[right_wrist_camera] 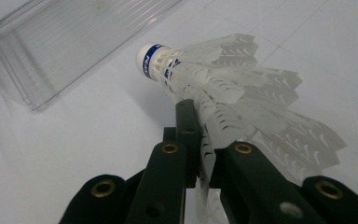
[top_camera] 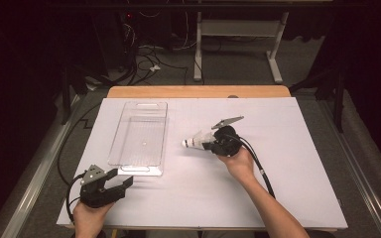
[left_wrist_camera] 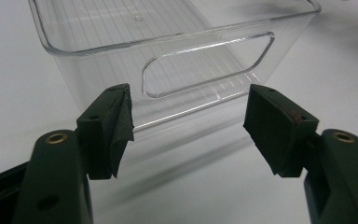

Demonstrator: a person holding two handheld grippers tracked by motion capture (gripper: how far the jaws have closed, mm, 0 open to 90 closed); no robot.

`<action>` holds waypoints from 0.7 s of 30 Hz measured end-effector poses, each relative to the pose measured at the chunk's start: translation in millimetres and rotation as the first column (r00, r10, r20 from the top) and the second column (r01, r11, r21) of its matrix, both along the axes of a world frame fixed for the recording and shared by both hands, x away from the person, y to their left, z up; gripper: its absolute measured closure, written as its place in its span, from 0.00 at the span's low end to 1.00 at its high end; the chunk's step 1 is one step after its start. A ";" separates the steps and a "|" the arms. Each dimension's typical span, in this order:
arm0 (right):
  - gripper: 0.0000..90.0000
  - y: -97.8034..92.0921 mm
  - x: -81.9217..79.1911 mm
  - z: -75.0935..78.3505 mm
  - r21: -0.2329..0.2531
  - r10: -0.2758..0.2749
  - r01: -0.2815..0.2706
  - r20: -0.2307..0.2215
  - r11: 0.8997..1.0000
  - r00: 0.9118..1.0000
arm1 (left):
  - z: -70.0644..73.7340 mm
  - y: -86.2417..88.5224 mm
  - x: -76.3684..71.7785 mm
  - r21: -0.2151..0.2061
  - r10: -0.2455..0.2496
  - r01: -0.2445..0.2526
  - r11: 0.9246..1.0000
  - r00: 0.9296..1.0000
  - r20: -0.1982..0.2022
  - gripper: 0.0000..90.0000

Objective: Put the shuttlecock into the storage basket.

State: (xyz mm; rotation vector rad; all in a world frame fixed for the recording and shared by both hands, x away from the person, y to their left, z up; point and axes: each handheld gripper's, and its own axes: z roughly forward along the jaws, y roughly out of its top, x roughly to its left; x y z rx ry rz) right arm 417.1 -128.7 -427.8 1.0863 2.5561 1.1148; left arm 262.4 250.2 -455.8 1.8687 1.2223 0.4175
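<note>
A white feather shuttlecock (top_camera: 196, 140) (right_wrist_camera: 214, 88) with a blue band round its cork is pinched by its skirt in my right gripper (top_camera: 213, 144) (right_wrist_camera: 205, 140), cork pointing left toward the bin. It hangs just over the white table near the middle. A clear plastic bin (top_camera: 140, 136) (left_wrist_camera: 168, 51) lies left of centre, with nothing inside that I can see. My left gripper (top_camera: 121, 181) (left_wrist_camera: 189, 123) stands open just in front of the bin's near end wall, its jaws either side of the handle cut-out (left_wrist_camera: 207, 63) and apart from it.
The white table top (top_camera: 278, 163) stretches wide to the right and front. A wooden edge (top_camera: 198, 91) runs along the back. Cables and a desk frame (top_camera: 238, 29) lie on the floor beyond. The right gripper's cable (top_camera: 260, 168) trails along the forearm.
</note>
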 end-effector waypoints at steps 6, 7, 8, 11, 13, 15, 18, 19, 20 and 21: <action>0.99 -0.2 -0.3 3.4 0.009 0.002 -0.002 0.001 1.000 1.000 | 0.0 0.4 -0.5 -0.001 0.002 -0.002 1.000 1.000 0.000 0.37; 0.99 -0.3 -0.3 3.9 0.009 0.004 -0.004 0.002 1.000 1.000 | 0.0 0.4 -0.5 -0.001 0.002 -0.002 1.000 1.000 0.000 0.37; 0.99 0.0 -0.5 4.5 0.010 0.007 -0.007 0.000 1.000 1.000 | -0.1 0.1 0.0 0.002 0.000 0.000 1.000 1.000 -0.003 0.37; 0.99 0.7 0.2 6.3 0.009 0.010 -0.010 0.000 1.000 1.000 | -0.2 -0.2 0.0 0.002 0.001 -0.001 1.000 1.000 -0.002 0.37; 0.99 0.5 0.9 7.7 0.012 0.010 -0.010 0.004 1.000 1.000 | -0.1 0.4 -0.2 0.003 0.000 0.000 1.000 1.000 -0.004 0.37; 0.99 0.8 0.8 9.5 0.014 0.010 -0.010 0.003 1.000 1.000 | -0.1 0.4 -0.4 0.002 0.000 0.000 1.000 1.000 -0.002 0.37; 0.99 0.7 0.5 12.1 0.020 0.011 -0.011 0.002 1.000 1.000 | -0.3 0.0 0.2 0.003 -0.002 0.002 1.000 1.000 -0.004 0.37; 0.99 0.8 0.9 12.6 0.020 0.011 -0.011 0.002 1.000 1.000 | -0.3 -0.1 0.1 0.004 -0.002 0.002 1.000 1.000 -0.004 0.37; 0.99 0.6 1.4 13.2 0.019 0.013 -0.013 0.004 1.000 1.000 | -0.2 0.1 -0.2 0.006 -0.003 0.003 1.000 1.000 -0.002 0.37; 0.99 0.5 1.7 13.7 0.022 0.011 -0.011 0.001 1.000 1.000 | -0.1 0.4 -0.5 0.004 -0.003 0.003 1.000 1.000 -0.001 0.37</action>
